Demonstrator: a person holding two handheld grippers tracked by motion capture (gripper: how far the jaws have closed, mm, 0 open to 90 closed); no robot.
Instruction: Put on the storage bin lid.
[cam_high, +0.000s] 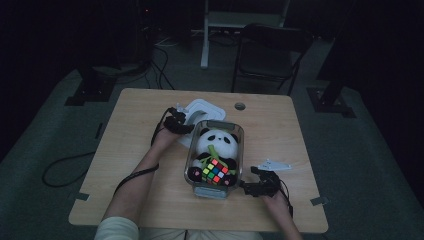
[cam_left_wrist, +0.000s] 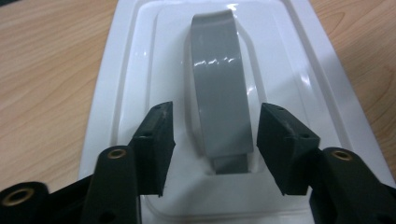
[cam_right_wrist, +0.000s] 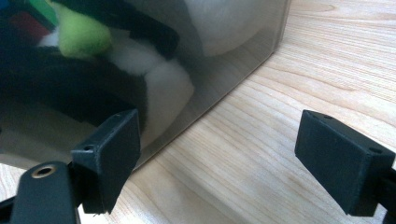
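The left gripper (cam_left_wrist: 212, 149) has its two black fingers (cam_left_wrist: 154, 144) spread a little, one on each side of the grey bendy handle (cam_left_wrist: 219, 93), not touching it. That handle sits in the middle of the flat white plastic lid (cam_left_wrist: 126, 93) lying under the fingers on the light wooden table (cam_high: 280, 125).

The right gripper (cam_right_wrist: 233, 158) has its fingers (cam_right_wrist: 109, 154) spread wide with nothing between them but table. Just beside one finger is the clear plastic box (cam_high: 191, 167). Inside it are a black and white panda soft toy (cam_high: 217, 142) and a colourful puzzle cube (cam_high: 215, 171)
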